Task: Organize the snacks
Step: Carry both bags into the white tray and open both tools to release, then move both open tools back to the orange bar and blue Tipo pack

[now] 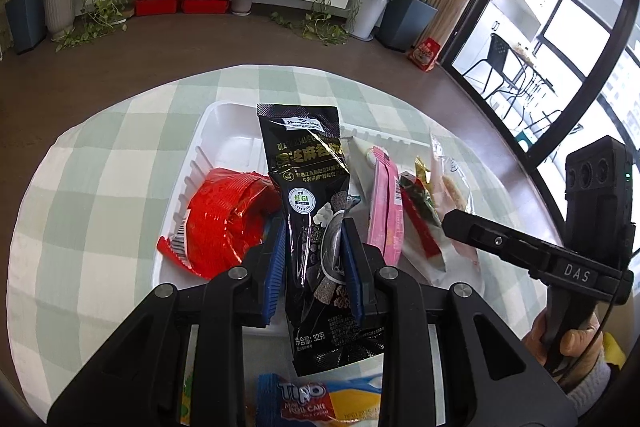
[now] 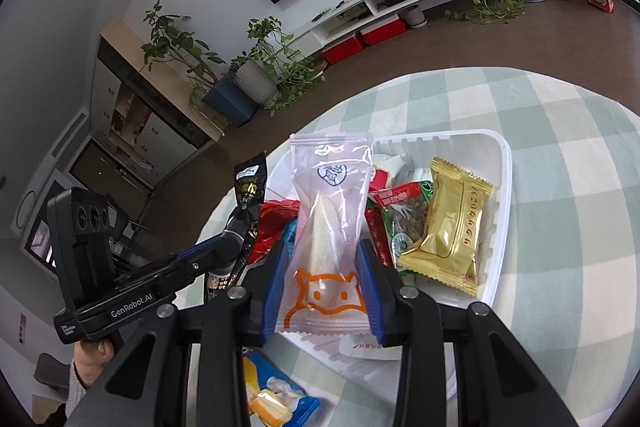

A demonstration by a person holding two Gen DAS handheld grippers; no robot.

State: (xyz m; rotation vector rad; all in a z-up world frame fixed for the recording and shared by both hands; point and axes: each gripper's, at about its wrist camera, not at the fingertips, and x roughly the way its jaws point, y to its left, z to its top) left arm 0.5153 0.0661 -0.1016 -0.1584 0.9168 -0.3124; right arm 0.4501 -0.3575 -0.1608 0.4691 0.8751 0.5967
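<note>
My left gripper [image 1: 314, 227] is shut on a black sesame snack packet [image 1: 306, 163], held upright over the white tray [image 1: 224, 115]. My right gripper [image 2: 325, 251] is shut on a clear packet with an orange cat face [image 2: 328, 211], held over the same white tray [image 2: 502, 187]. In the tray lie a red packet [image 1: 224, 219], a pink packet [image 1: 386, 199], a gold packet [image 2: 452, 227] and a green-red packet [image 2: 404, 219]. The right gripper's body [image 1: 532, 247] shows at the right of the left wrist view. The left gripper's body [image 2: 160, 283] shows at the left of the right wrist view.
A blue and yellow roll cake packet [image 1: 320, 399] lies on the green checked tablecloth [image 1: 100, 187] in front of the tray. A person's hand [image 1: 568, 339] holds the right tool. Beyond the round table are wood floor, potted plants and a TV shelf.
</note>
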